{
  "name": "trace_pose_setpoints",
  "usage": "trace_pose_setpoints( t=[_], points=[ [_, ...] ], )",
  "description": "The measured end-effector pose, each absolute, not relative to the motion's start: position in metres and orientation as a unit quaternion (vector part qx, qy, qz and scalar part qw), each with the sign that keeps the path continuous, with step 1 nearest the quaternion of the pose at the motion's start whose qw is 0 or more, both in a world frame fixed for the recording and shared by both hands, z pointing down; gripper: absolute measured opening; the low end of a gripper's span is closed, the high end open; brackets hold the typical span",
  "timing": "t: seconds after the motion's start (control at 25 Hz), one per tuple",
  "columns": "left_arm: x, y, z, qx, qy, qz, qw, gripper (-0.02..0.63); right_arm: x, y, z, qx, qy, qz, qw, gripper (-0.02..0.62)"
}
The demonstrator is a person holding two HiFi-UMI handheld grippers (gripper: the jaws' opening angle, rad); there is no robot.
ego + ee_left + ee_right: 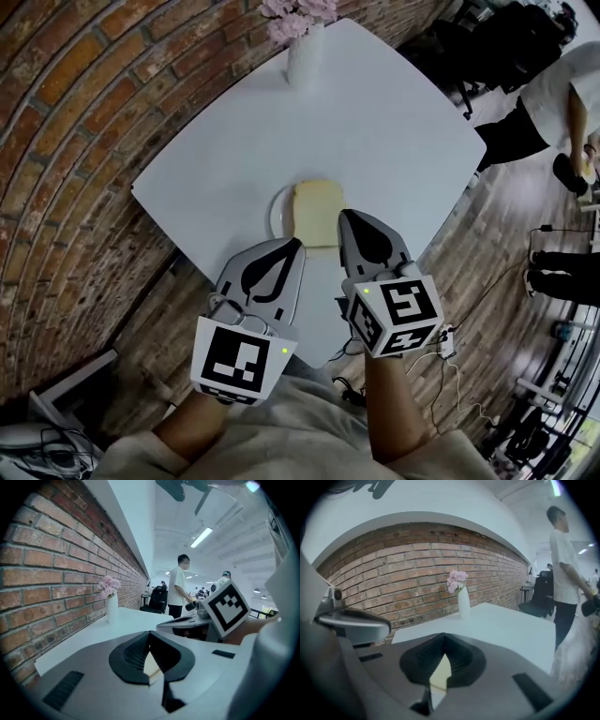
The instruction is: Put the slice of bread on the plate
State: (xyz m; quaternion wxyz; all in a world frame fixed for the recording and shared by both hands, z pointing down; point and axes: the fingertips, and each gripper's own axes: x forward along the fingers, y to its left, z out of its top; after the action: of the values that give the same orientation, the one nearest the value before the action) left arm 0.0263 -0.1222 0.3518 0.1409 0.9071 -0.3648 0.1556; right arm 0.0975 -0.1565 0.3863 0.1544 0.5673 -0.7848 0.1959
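Brick wall (66, 141): runs along the far left side of my desk.
Desk (394, 122): white and square, seen corner-on from my head view.
Person (553, 94): stands well apart, beyond the desk's right corner.
Left claw (299, 243): closed, jaws meeting at a point with nothing between them; it sits just beside the plate's near edge.
Right claw (344, 216): closed and empty too; in the head view its tip overlaps the bread's near right corner.
Vase (305, 56): white, upright at the far corner, holding pink flowers.
Plate (278, 214): white, near the desk's front edge.
Bread (317, 211): one pale slice lying flat on the plate.
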Motion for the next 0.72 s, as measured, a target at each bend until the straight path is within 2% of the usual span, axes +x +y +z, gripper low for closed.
trace_pose_setpoints(
  t=[0.72],
  points=[
    [0.027, -0.097, 0.259, 0.932, -0.344, 0.090, 0.067, 0.011, 0.075, -0.092, 0.252, 0.597, -0.793, 0.066, 0.098, 0.008]
  ],
)
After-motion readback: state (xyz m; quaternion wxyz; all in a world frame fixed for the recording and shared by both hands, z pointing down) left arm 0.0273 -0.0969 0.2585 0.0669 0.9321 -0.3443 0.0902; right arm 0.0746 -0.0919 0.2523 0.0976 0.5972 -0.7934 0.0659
